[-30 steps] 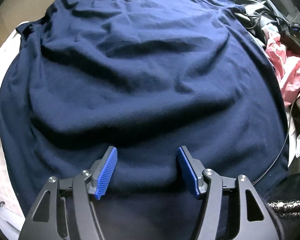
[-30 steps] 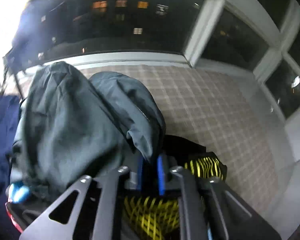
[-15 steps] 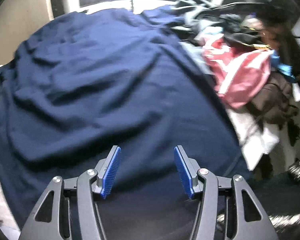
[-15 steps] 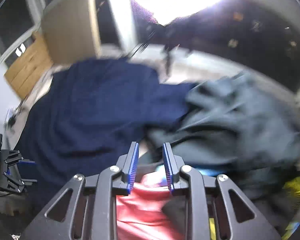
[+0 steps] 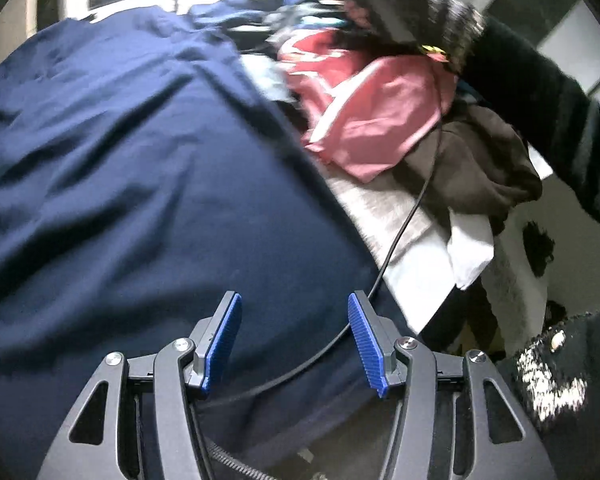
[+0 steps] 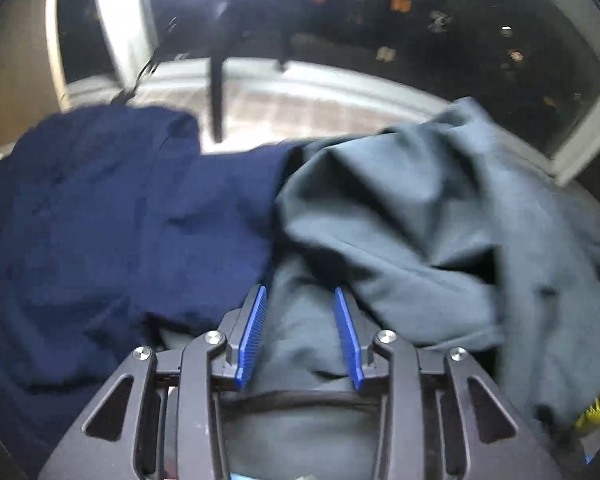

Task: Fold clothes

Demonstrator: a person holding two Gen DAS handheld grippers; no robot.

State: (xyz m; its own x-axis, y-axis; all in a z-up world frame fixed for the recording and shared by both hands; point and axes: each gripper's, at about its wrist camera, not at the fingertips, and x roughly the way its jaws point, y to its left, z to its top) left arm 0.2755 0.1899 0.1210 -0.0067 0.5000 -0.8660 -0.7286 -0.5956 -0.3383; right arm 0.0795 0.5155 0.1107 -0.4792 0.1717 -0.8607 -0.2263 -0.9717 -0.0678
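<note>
Left wrist view shows your left tool (image 5: 294,340) hanging with blue pads apart and empty over the navy garment (image 5: 140,168), whose right hem runs beside a black cable (image 5: 404,236), pale bed sheet (image 5: 412,264) and, farther off, pink clothing (image 5: 380,120). Right wrist view shows your right tool (image 6: 300,330) with jaws opening, nothing pinched, above grey-green cloth (image 6: 420,220) that overlaps the navy garment's edge; beyond lies checked bedding (image 6: 300,108) under the dark window (image 6: 420,32).
</note>
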